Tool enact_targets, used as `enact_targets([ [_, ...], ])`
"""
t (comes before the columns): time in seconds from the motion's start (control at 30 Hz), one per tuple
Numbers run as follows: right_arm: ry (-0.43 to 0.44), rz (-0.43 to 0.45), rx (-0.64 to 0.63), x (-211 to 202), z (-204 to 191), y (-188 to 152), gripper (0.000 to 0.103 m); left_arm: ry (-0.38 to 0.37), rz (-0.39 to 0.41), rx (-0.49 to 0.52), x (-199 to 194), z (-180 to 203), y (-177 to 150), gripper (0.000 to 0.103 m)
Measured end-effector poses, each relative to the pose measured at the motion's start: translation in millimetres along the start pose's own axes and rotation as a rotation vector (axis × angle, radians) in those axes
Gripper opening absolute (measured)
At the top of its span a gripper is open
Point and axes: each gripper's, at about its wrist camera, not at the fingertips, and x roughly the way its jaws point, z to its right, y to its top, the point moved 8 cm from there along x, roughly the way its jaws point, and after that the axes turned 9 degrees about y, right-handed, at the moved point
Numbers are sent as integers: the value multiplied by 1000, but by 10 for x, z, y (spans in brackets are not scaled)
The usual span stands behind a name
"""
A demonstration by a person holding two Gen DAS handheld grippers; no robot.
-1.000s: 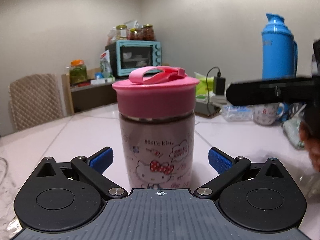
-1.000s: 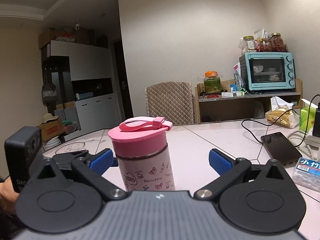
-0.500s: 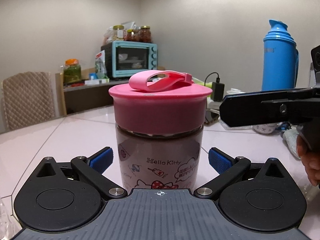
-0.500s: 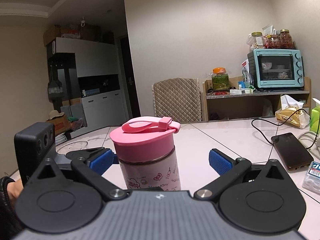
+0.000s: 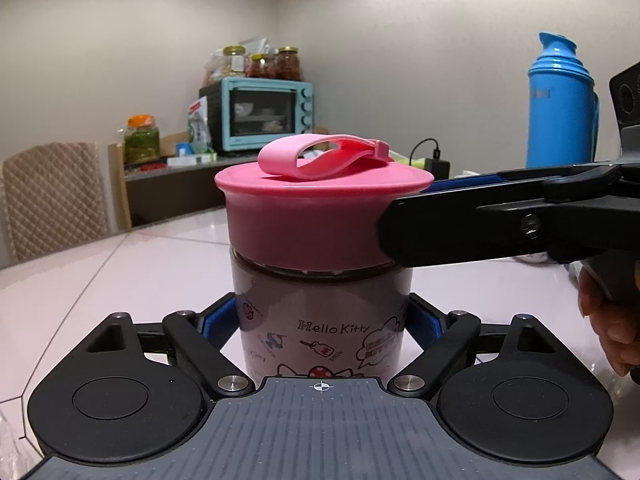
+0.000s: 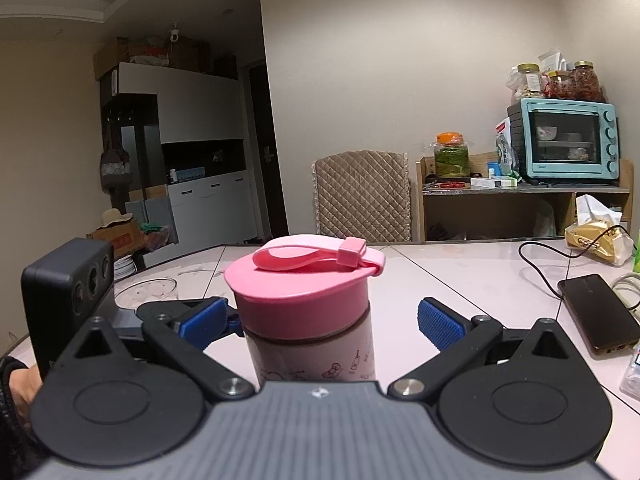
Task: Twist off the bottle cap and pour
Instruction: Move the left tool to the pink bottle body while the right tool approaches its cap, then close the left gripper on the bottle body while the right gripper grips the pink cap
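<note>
A Hello Kitty bottle (image 5: 320, 312) with a pink screw cap (image 5: 304, 220) and a pink strap loop stands upright on the pale table (image 5: 120, 272). My left gripper (image 5: 320, 324) is closing its jaws on the bottle's body, and both blue pads touch its sides low down. My right gripper (image 6: 320, 318) is open with the pink cap (image 6: 300, 300) between its blue pads, a gap showing on the right side. In the left wrist view its black finger (image 5: 500, 224) crosses in front of the cap's right edge.
A blue thermos (image 5: 560, 100) stands at the back right. A dark phone (image 6: 600, 312) on a cable lies right of the bottle, a glass dish (image 6: 148, 288) to its left. A quilted chair (image 6: 360, 196) and a shelf with a teal oven (image 6: 568, 140) stand behind the table.
The left jaws have swung inward from wide open onto the bottle's body. The right gripper's finger has slid in from the right to the cap, and the bottle now looms larger in both views.
</note>
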Motion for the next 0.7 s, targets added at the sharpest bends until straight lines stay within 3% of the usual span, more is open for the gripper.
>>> enact_targets([
  [0.7,-12,-16,-48,261,-104,38,103,6,-13,4,-11,-42,20,89],
])
